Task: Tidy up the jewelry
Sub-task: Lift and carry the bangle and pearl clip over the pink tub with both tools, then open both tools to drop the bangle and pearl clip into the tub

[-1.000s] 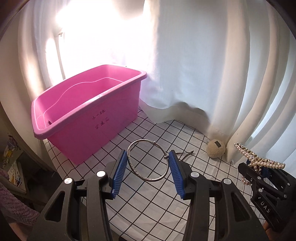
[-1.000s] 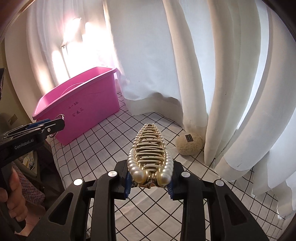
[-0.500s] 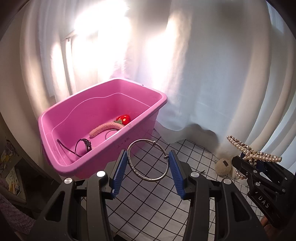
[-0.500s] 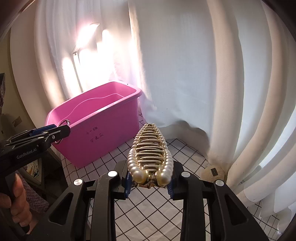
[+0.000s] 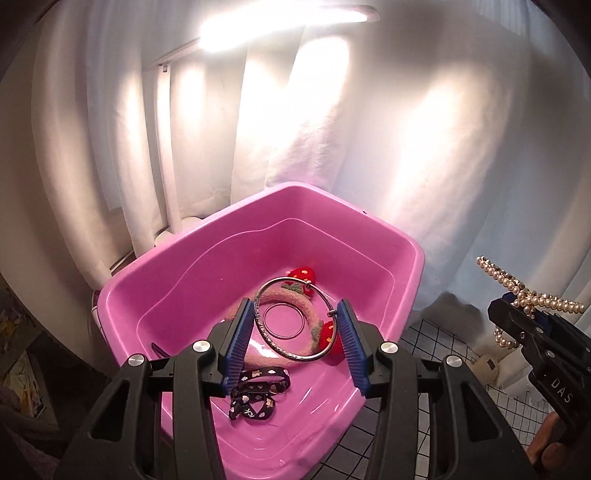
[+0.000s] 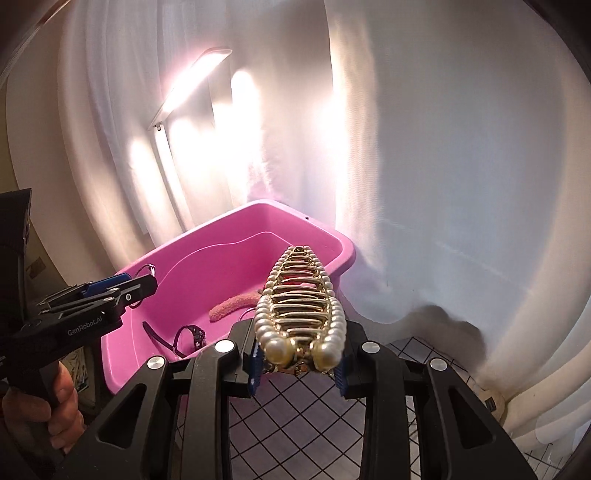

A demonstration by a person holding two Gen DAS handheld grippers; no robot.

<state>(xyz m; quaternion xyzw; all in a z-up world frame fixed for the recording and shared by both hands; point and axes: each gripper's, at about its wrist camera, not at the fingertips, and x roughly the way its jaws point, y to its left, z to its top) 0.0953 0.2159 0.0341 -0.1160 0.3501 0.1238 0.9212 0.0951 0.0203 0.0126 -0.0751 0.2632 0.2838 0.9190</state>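
Observation:
My left gripper (image 5: 295, 328) is shut on a silver bangle (image 5: 275, 341), held above the open pink tub (image 5: 402, 258). Inside the tub lie a pink fuzzy headband with red strawberries (image 5: 304, 304), a second thin ring (image 5: 284, 321) and a dark patterned strap (image 5: 255, 400). My right gripper (image 6: 299, 363) is shut on a gold hair clip edged with pearls (image 6: 301, 302), just right of the tub (image 6: 207, 229) and outside its rim. In the left wrist view that clip (image 5: 524, 295) shows at the right edge. In the right wrist view the left gripper (image 6: 107, 291) hangs over the tub's left side.
White curtains (image 5: 369, 129) hang close behind the tub, lit by a lamp bar (image 5: 288, 22). A black-and-white grid cloth (image 6: 306, 417) covers the table. A round beige puff with a tag (image 5: 487, 367) lies by the curtain. A person's hand (image 6: 55, 406) grips the left handle.
Both grippers have swung left and risen toward the pink tub. The bangle now hangs over the tub's inside, and the pearl clip has come up to the tub's right rim.

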